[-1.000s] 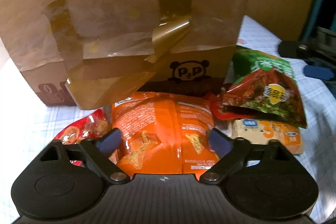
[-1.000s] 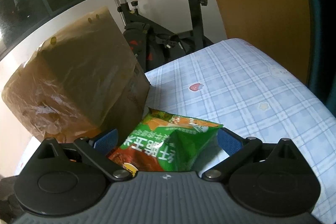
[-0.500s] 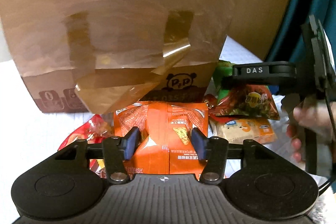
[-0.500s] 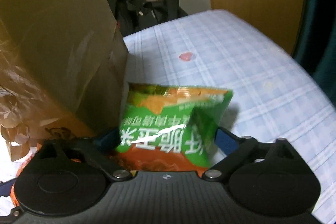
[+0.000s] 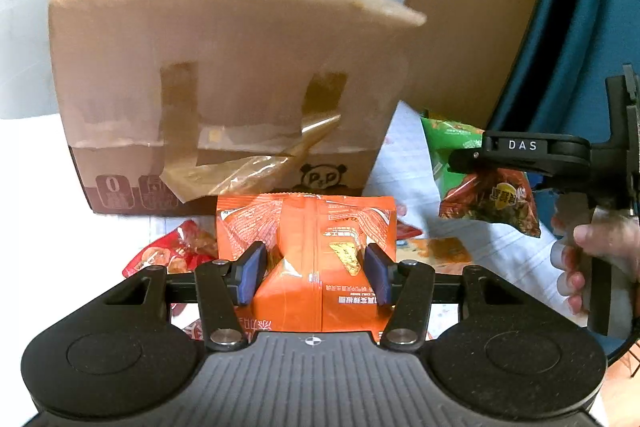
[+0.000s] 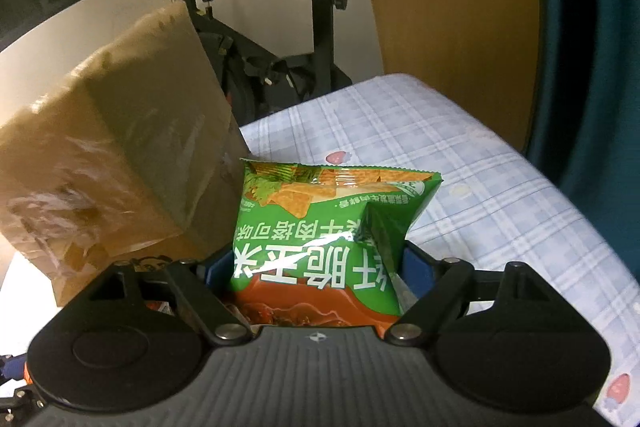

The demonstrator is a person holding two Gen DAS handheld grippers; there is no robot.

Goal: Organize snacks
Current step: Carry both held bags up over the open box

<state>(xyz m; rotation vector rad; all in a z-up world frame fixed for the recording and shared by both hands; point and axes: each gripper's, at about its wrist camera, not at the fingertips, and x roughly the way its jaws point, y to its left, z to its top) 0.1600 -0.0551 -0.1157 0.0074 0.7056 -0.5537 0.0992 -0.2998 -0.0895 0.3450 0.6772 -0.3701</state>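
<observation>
Left gripper (image 5: 313,274): blue pads are pinching the orange snack bag (image 5: 308,247) at its waist, the foil creasing inward between them; the bag's lower edge is being hidden behind the gripper body. Just left of the pads, a red snack packet (image 5: 172,253) is lying on the checked cloth (image 5: 492,247), partly cut off by the left finger linkage. Just right of the pads, a pale yellow packet (image 5: 438,250) is showing only in part behind the orange bag, its print too blurred to read. Directly ahead, a cardboard box (image 5: 224,91) is standing with a flap raised and loose tape curling off its front; its interior is not showing. Far right of this view, the right gripper (image 5: 472,163) is holding the green snack bag (image 5: 488,195) off the cloth, with the hand (image 5: 592,259) half cropped by the frame edge. Right gripper (image 6: 318,277): fingers are closing on the green snack bag (image 6: 320,239), whose lower part is covering both blue pads almost entirely. Left of it, the cardboard box (image 6: 108,163) is filling the view; beyond, an exercise bike (image 6: 256,39) is standing against the wall, its base hidden by the checked cloth (image 6: 500,195).
</observation>
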